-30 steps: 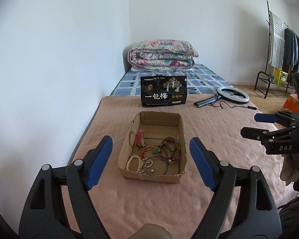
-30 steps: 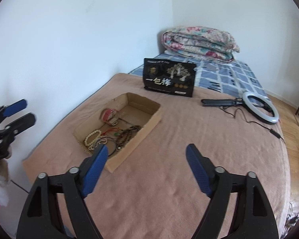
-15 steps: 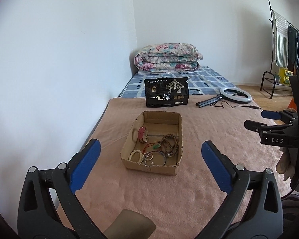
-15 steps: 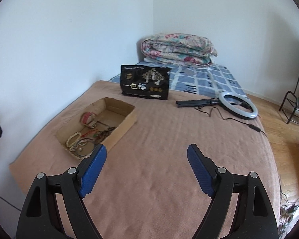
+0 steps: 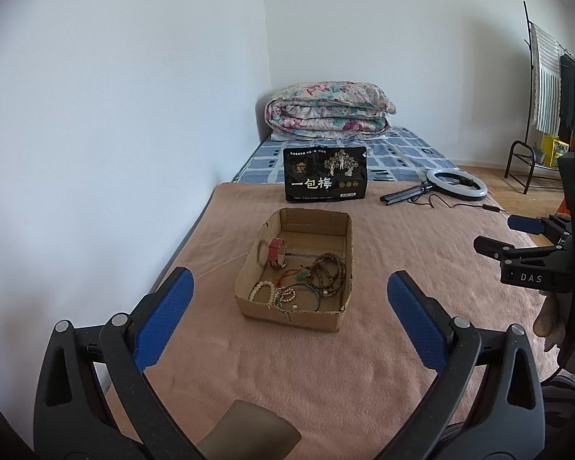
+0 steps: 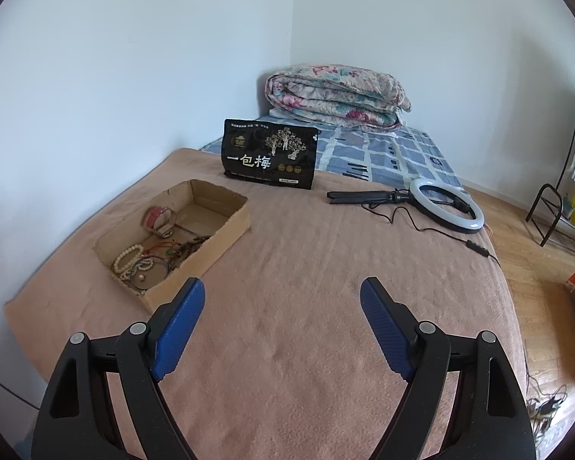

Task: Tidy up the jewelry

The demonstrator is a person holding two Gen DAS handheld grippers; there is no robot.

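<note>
Directly ahead of the left gripper, whose jaws had just spread wide with nothing between them, sat the cardboard box of jewelry. Right gripper stood open, empty, the box at its left. Both hovered over a pink blanket, beside white walls.

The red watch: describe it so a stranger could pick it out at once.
On the pink blanket sits an open cardboard box of jewelry. The red watch stands on edge against its left wall, beyond the bead bracelets; it alone has a broad red strap rather than beads.
</note>
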